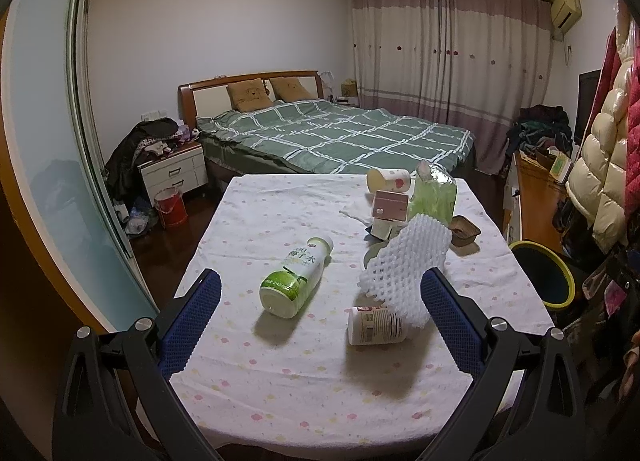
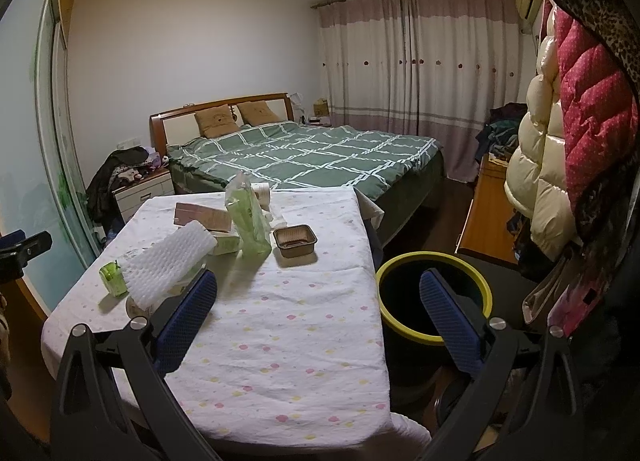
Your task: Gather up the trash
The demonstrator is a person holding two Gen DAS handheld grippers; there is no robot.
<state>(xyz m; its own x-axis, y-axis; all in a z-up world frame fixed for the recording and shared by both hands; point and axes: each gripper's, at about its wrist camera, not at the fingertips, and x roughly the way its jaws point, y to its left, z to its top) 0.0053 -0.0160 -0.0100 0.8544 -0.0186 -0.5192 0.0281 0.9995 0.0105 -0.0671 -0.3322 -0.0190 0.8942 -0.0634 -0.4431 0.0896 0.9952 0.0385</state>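
L tongs (image 1: 320, 313) gape wide over the cloth-covered table (image 1: 280, 381), holding nothing. Centre frame in the L view, a green-and-white bottle (image 1: 296, 277) lies on its side between the blue pads, base toward the camera, long axis running to upper right; label shows Chinese characters, unreadable beyond "水". Just right: a tipped paper cup (image 1: 374, 325) with barcode, under white foam netting (image 1: 404, 269). R tongs (image 2: 318, 317) also spread, empty, straddling table edge and yellow-rimmed bin (image 2: 434, 297) at lower right. L hand looks nearer the bottle.
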